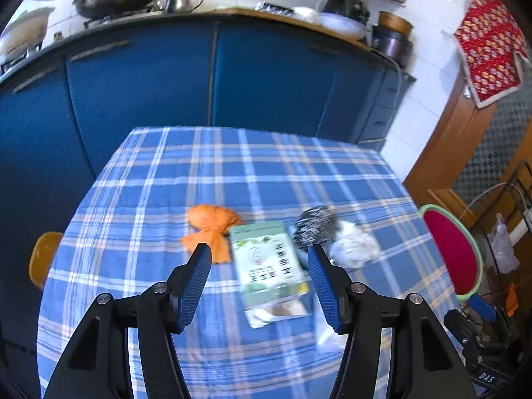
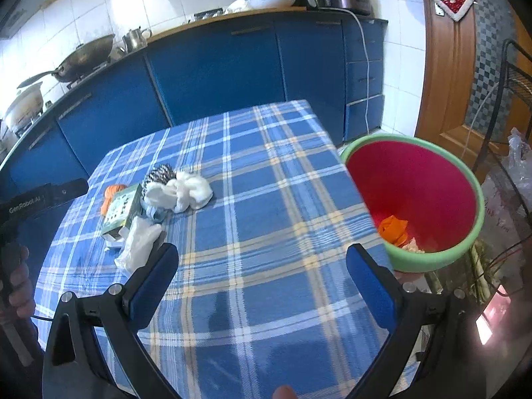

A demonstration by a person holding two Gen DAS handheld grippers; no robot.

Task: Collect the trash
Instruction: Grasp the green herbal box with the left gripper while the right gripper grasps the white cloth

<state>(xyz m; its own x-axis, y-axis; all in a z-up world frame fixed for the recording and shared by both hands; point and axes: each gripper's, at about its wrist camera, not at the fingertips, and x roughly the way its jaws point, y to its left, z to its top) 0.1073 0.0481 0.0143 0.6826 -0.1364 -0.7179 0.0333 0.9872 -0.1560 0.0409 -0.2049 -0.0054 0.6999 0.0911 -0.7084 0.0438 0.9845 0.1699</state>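
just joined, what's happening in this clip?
A person is clearing trash off a table with a blue plaid cloth, a handheld gripper in each hand. Both are open and empty. The left gripper is over the pile: a green-and-white packet, an orange scrap, a metal scouring ball and crumpled white tissue. The right gripper is over bare cloth. The green-rimmed pink bin beside the table already holds some orange trash.

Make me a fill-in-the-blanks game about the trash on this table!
1. The tablecloth is checked white and ____.
2. The bin is ____ inside.
3. The orange wad lies on the table; another orange scrap is in the ____.
4. The packet lies between the orange wad and the ____ wad.

Answers: blue; red; bin; white
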